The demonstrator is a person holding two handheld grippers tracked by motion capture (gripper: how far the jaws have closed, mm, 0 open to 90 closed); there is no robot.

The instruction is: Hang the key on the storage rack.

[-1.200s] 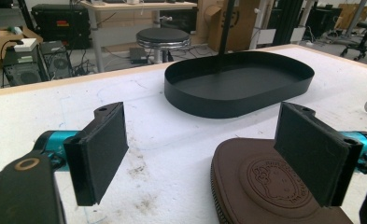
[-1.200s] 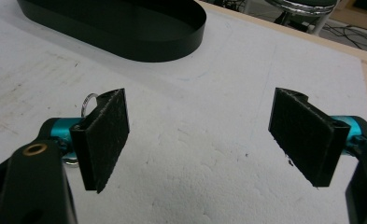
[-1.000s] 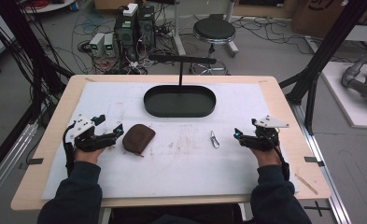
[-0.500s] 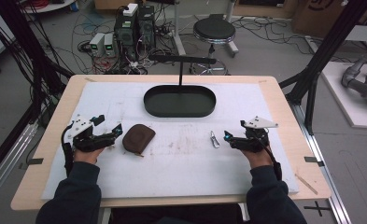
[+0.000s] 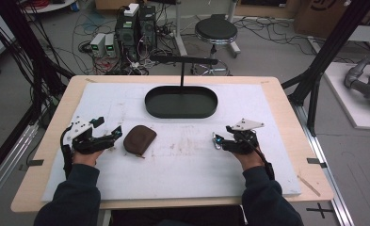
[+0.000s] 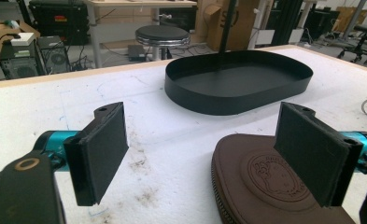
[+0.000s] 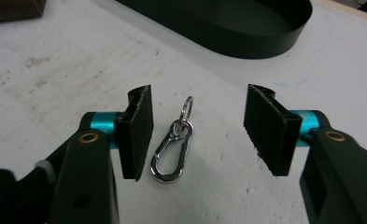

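Carabiner clip [image 7: 172, 151], lower centre of right gripper view, lying between the parted jaws of right gripper [image 7: 197, 135]; approach step, next likely lowering and closing; left gripper [image 6: 218, 154] likewise parted.

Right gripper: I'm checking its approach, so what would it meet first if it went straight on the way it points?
Probably the carabiner clip, which lies on the white mat between the open jaws of the right gripper, nearer the left one. The black tray lies farther on; depth is unclear.
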